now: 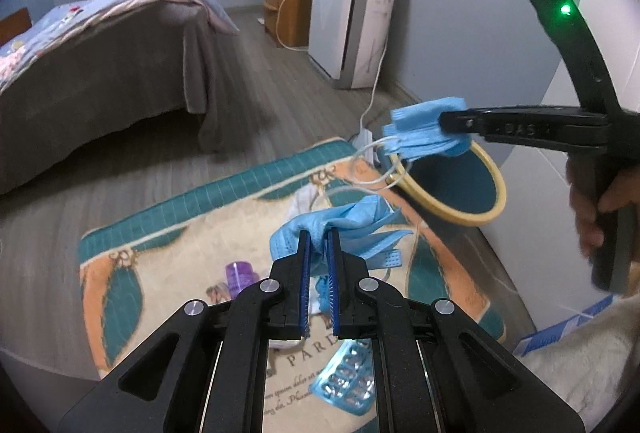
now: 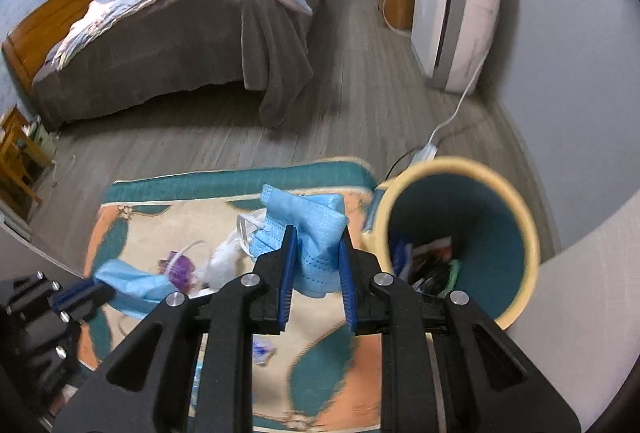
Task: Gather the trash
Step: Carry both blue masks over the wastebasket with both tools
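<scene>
My left gripper is shut on a crumpled blue face mask and holds it above the patterned rug. My right gripper is shut on another blue face mask and holds it just left of the teal bin with a yellow rim. In the left wrist view the right gripper carries its mask over the bin's rim. The bin holds wrappers. The left gripper and its mask show at lower left in the right wrist view.
On the rug lie a purple cap, a blister pack, and a white tissue. A bed stands at left, a white air purifier by the wall, its cable and a power strip on the wood floor.
</scene>
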Action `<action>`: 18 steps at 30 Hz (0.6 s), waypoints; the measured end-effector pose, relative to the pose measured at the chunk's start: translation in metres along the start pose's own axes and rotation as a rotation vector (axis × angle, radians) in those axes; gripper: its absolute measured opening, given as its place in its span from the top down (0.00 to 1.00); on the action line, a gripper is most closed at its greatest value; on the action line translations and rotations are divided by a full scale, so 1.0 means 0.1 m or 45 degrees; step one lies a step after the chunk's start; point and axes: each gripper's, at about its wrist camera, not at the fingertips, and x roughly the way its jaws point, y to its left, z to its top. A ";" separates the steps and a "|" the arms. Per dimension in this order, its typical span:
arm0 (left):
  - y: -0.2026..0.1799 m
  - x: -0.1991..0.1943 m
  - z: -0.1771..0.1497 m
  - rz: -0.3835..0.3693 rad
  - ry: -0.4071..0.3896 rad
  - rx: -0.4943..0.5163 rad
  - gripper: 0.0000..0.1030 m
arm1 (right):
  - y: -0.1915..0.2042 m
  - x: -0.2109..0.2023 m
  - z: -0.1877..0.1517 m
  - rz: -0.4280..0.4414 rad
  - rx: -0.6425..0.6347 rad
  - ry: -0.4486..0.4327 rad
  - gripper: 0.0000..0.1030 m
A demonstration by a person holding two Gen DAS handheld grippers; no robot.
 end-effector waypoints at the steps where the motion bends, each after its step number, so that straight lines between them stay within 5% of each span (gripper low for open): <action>1: 0.00 0.00 0.02 0.001 -0.002 -0.005 0.91 | -0.05 -0.01 0.01 -0.014 -0.017 -0.010 0.81; 18: -0.29 0.31 0.35 0.040 0.000 0.016 0.91 | -0.62 0.09 -0.01 0.009 0.098 -0.016 0.81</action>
